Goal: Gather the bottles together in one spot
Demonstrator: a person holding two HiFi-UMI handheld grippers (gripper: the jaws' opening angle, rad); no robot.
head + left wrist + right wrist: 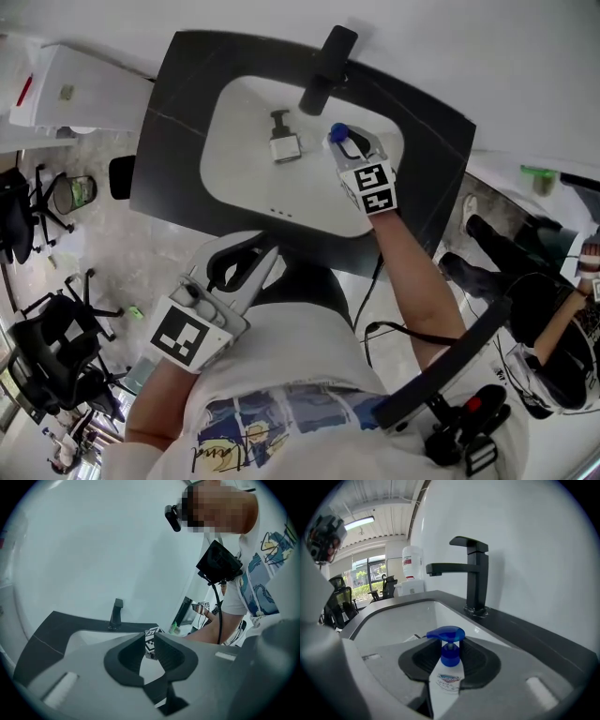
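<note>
Right gripper (449, 662) clamps the blue-pump bottle (449, 679), held over the sink (239, 150) at 3 o'clock of the black-pump bottle (284, 142). Left gripper (150, 639) is slightly agape and empty. We grip firmly and set it upright, close beside the other.

The faucet (326, 58) stands at the sink's (234, 112) back rim, and a pump bottle (285, 142) sits in the sink before it. Over the sink's right side the right gripper (349, 142) clamps a second pump bottle (337, 132); the left gripper (262, 261) is before the sink's front edge.
</note>
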